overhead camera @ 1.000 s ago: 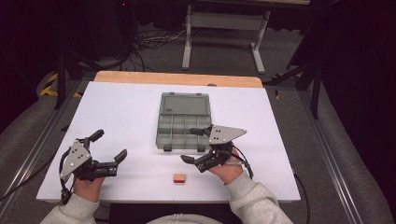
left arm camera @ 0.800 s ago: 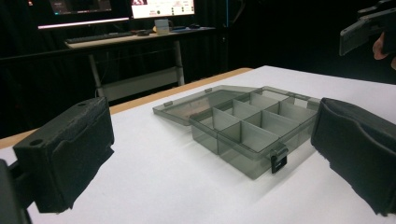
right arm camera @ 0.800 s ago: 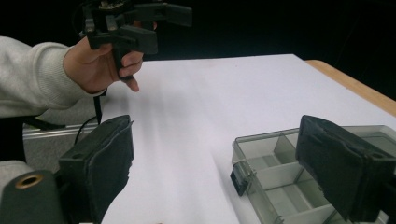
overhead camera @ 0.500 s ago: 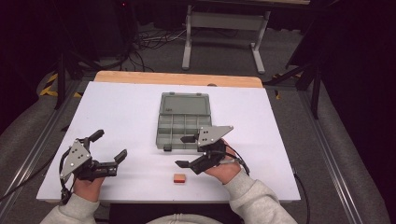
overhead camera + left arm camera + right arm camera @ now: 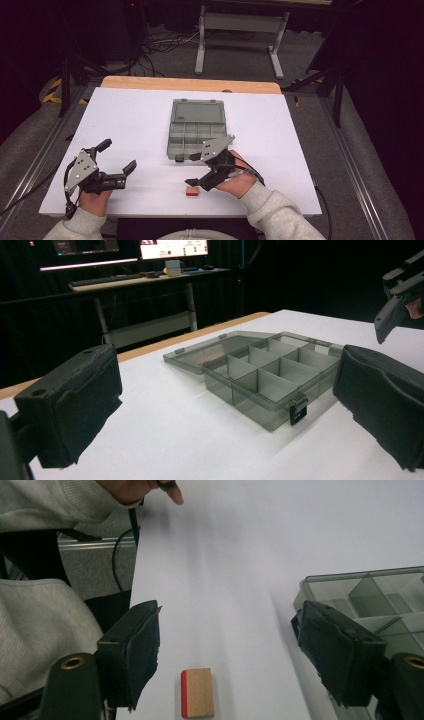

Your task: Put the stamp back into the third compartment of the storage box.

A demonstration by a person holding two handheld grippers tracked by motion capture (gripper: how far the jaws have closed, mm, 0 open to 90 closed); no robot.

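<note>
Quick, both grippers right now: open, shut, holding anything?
Left gripper: open, holding nothing, resting on the table.
Right gripper: open, jaws just been closing, small block lies between them, not gripped.

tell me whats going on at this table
A person at a white table holds a gripper in each hand. The right gripper is lined up on a small wooden block with a red edge, near the table's front edge; its jaws have just been closing, but the block lies between them untouched. The left gripper waits open, holding nothing. Behind the block sits an open compartment box, its sections empty as far as visible.
</note>
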